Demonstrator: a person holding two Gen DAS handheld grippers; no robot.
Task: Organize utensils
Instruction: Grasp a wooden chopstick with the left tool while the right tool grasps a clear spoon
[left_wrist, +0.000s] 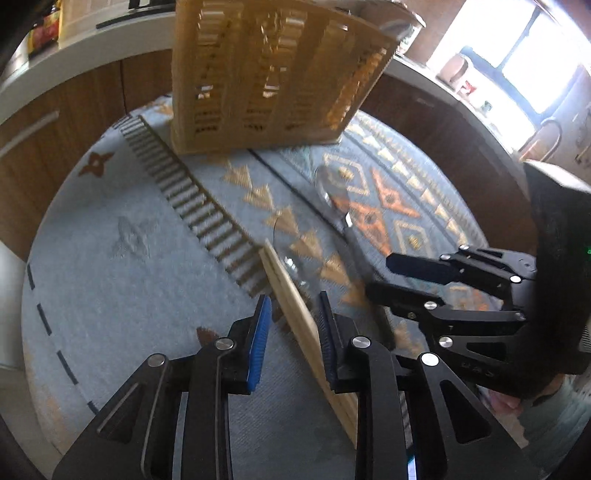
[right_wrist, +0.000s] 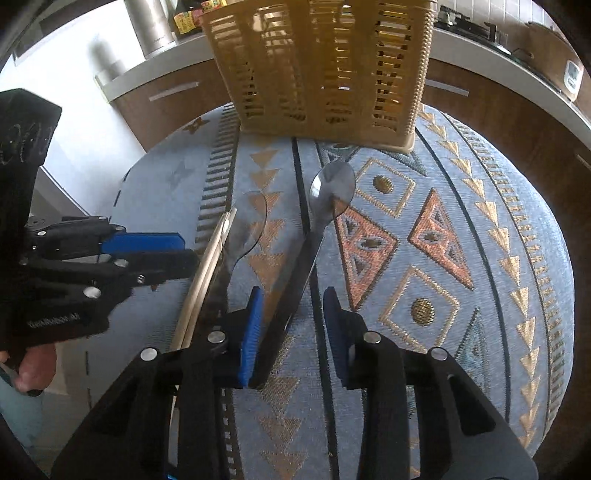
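A tan slotted utensil basket (left_wrist: 273, 74) (right_wrist: 325, 70) stands at the far side of the patterned blue cloth. Two clear plastic spoons lie on the cloth: one (right_wrist: 314, 236) (left_wrist: 332, 192) with its handle between my right gripper's open fingers, the other (right_wrist: 240, 236) beside a pair of pale wooden chopsticks (left_wrist: 306, 332) (right_wrist: 207, 266). My left gripper (left_wrist: 293, 332) is open, its fingers on either side of the chopsticks. My right gripper (right_wrist: 291, 332) is open around the spoon handle, which touches the left pad.
The round table's cloth (right_wrist: 443, 295) ends at a curved edge. Wooden cabinets and a white counter (left_wrist: 92, 48) with bottles and a steel canister (right_wrist: 147, 26) stand behind. A bright window (left_wrist: 535, 55) is at the far right.
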